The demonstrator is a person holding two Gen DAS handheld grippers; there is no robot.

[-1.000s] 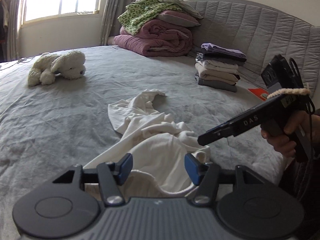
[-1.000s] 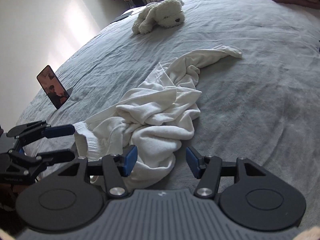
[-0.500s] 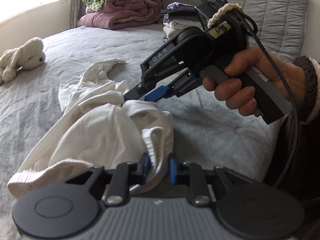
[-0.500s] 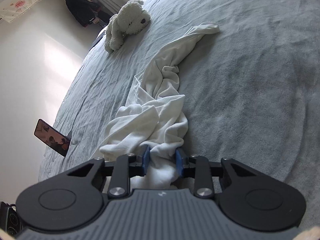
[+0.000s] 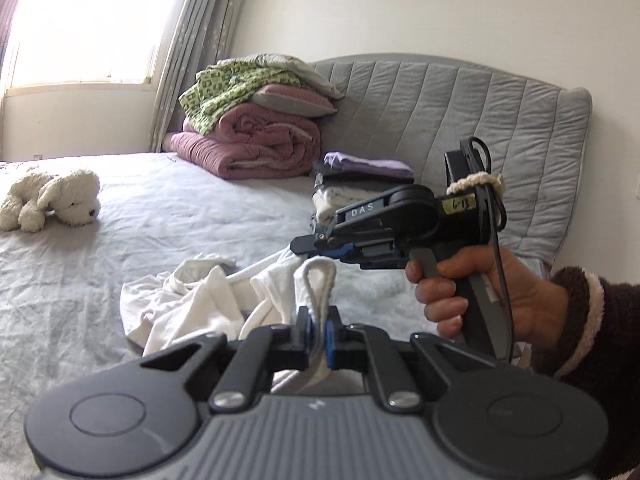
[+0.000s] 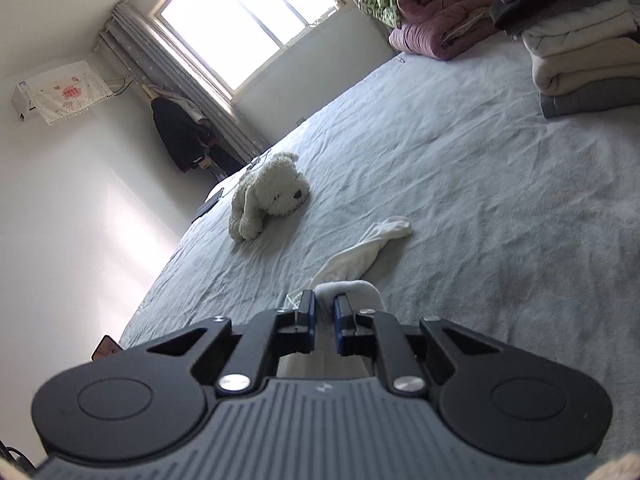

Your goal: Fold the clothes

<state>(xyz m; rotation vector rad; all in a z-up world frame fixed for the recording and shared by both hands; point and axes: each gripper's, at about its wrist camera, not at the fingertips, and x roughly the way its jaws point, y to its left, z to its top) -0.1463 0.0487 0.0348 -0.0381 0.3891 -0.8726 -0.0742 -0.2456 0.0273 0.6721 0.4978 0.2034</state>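
Note:
A crumpled white garment [image 5: 192, 304] lies partly on the grey bed [image 5: 180, 220], its near part lifted off the sheet. My left gripper [image 5: 318, 330] is shut on a ribbed hem fold of it that sticks up between the pads. The right gripper [image 5: 320, 250], held by a hand in a dark fleece sleeve, pinches another edge of the cloth just beyond. In the right wrist view my right gripper [image 6: 324, 316] is shut on the white garment [image 6: 352, 290], and one sleeve [image 6: 368, 248] trails away across the bed.
A white plush dog [image 5: 52, 202] lies on the bed's left side. Folded clothes [image 6: 580, 44] are stacked by the padded headboard [image 5: 460, 120], beside piled maroon quilts [image 5: 256, 140]. A phone [image 6: 106, 348] stands at the bed's edge; a window [image 6: 244, 12] sits behind.
Both grippers have gone from open to shut on the white garment's hem and have risen, lifting the near part of the cloth off the bed. The views have tilted upward.

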